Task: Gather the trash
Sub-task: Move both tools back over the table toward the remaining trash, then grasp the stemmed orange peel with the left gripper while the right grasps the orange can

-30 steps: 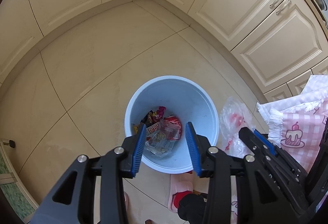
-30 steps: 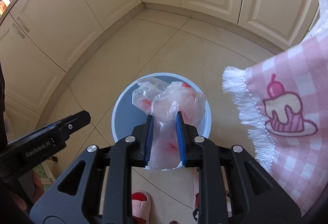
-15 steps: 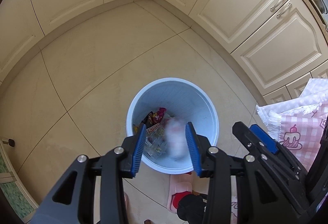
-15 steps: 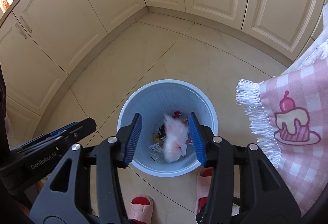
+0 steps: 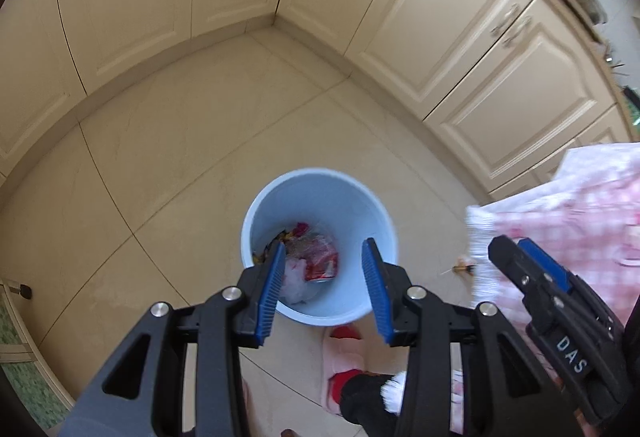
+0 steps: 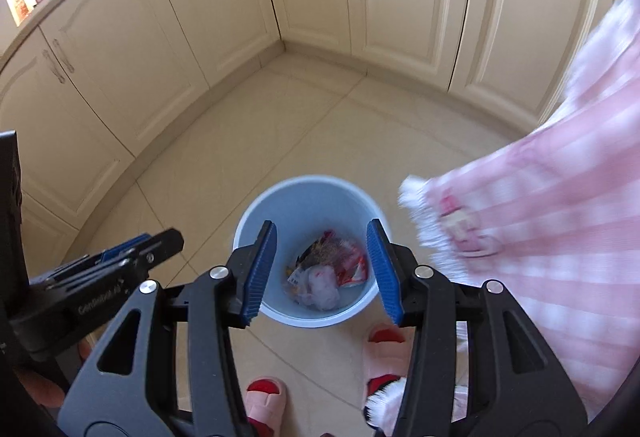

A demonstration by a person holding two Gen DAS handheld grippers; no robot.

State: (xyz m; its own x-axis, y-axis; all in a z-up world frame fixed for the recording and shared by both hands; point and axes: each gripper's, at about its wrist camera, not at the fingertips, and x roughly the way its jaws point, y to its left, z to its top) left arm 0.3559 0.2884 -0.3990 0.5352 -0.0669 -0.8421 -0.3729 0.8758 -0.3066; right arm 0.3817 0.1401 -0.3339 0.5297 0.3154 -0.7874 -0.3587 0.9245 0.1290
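Down inside the blue bin (image 6: 306, 197), fallen since a second ago: crumpled plastic bag (image 6: 320, 287) among wrappers, well below right gripper (image 6: 322, 269), now spread wide, empty. Left gripper (image 5: 324, 289) likewise agape over bin.

I am viewing a crumpled clear plastic bag (image 6: 322, 287) lying inside the upright light-blue bin (image 6: 256, 221), touching red snack wrappers (image 6: 352, 269) at the bin's bottom.

cream corner cabinets (image 6: 120, 49), beige tiled floor (image 5: 180, 165), daylight
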